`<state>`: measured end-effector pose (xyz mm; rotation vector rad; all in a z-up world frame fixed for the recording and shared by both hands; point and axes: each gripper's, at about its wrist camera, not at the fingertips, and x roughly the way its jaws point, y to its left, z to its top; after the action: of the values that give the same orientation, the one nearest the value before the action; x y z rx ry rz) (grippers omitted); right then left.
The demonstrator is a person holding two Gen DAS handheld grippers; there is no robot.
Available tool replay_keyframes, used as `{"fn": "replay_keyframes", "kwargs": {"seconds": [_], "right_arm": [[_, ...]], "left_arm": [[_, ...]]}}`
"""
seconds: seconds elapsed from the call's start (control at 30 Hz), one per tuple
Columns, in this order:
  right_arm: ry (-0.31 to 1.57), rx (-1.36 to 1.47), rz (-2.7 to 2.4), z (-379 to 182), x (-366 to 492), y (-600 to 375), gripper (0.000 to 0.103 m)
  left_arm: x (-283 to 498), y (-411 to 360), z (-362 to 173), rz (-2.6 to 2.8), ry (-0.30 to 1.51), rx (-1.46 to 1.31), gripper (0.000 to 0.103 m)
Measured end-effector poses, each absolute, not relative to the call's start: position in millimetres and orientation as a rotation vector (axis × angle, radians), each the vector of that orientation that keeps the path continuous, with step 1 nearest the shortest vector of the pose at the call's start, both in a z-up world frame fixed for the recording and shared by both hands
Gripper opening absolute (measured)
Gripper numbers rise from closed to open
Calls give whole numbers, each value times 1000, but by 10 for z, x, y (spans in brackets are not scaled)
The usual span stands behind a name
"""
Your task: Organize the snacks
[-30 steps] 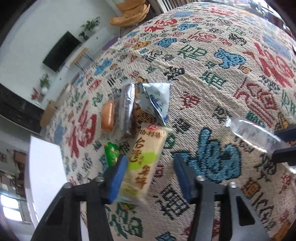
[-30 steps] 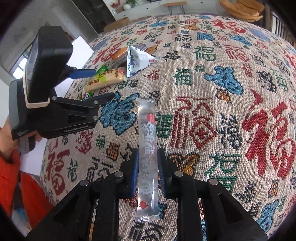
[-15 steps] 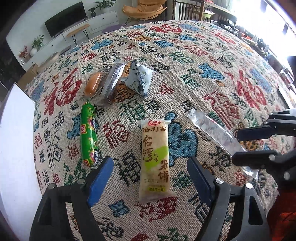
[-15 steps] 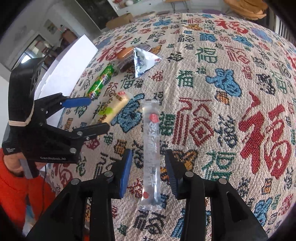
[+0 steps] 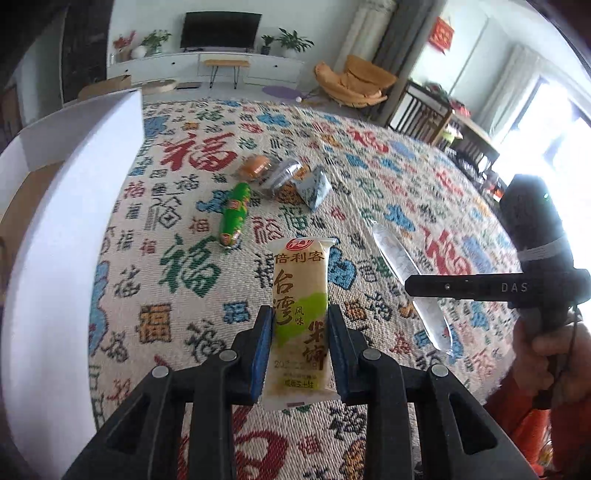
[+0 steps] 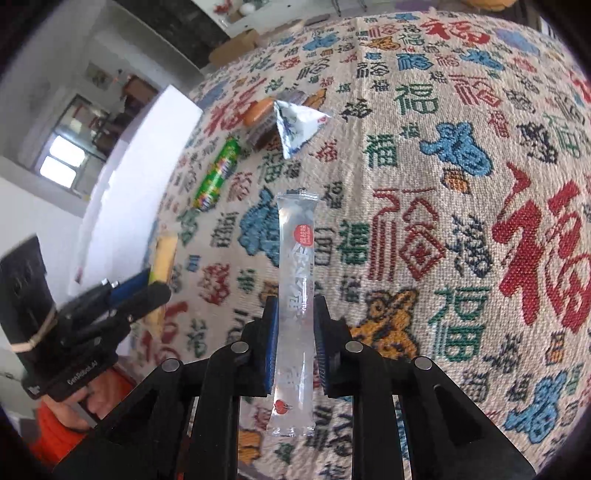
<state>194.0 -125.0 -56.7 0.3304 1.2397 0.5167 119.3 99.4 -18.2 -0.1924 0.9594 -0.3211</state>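
Between the blue pads of the left gripper (image 5: 300,341) sits the yellow rice-cracker packet (image 5: 301,295), clamped at its lower half with its printed face up and its far end pointing away over the patterned tablecloth (image 5: 177,258). The right gripper (image 6: 295,343) is closed the same way on a clear tube snack (image 6: 297,273) with a red dot on its wrapper; whether either packet is lifted off the cloth or resting on it is hard to judge from these angles.

Farther out on the cloth lie a green sausage stick (image 5: 233,214), an orange sausage (image 5: 254,166), a silver packet (image 5: 281,176) and a triangular foil pouch (image 5: 314,187), the last three bunched close together and the green stick just beside them. A white box (image 5: 62,229) stands along the left edge of the cloth.

Only the left wrist view shows the room beyond, with a television (image 5: 221,29) on the far wall, and the right gripper's handle held in a hand (image 5: 550,354). Only the right wrist view shows the left gripper from the side, its blue pad against the yellow packet's edge.
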Motion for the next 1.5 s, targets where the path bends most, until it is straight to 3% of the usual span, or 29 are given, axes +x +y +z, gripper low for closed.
{"fn": "replay_keyframes", "kwargs": {"seconds": [0.27,0.47,0.5,0.57,0.6,0.63,0.73,0.9,1.03,1.07,1.23,1.4,1.5], "right_arm": [[1113,379,823,516,1991,-99,19],[1032,243,1036,1025,1800,1415,19],[1017,226,1055,1029,1780,1633,24],[969,193,1055,994,1777,1922,36],[951,160,1015,971,1783,1999,54],[935,147,978,946,1786,2004,58],[894,176,930,807,1769,1645,66],[867,-28,669,185,1803,679,66],[929,-147,393,-418,1812,-289,66],[932,-144,333,-503,1806,-540,66],[904,-118,108,-642,1810,-1351,66],[919,-64,51,-771,1991,-1556,66],[901,-35,23,-852,2067,-1542,76]], "left_arm": [[686,2202,771,-86,750,-243,29],[610,3126,639,188,789,-259,29],[631,3215,565,221,812,-259,36],[635,3323,421,308,847,-212,62],[618,3340,377,350,850,-187,76],[584,3328,341,378,841,-171,79],[470,3247,275,340,807,-214,80],[441,2693,364,151,751,-279,81],[530,1954,484,-68,710,-230,101],[591,1728,460,-113,711,-207,103],[1111,803,-84,-194,815,-67,103],[1568,329,-714,-104,861,63,102],[1704,373,-927,-54,886,35,102]]}}
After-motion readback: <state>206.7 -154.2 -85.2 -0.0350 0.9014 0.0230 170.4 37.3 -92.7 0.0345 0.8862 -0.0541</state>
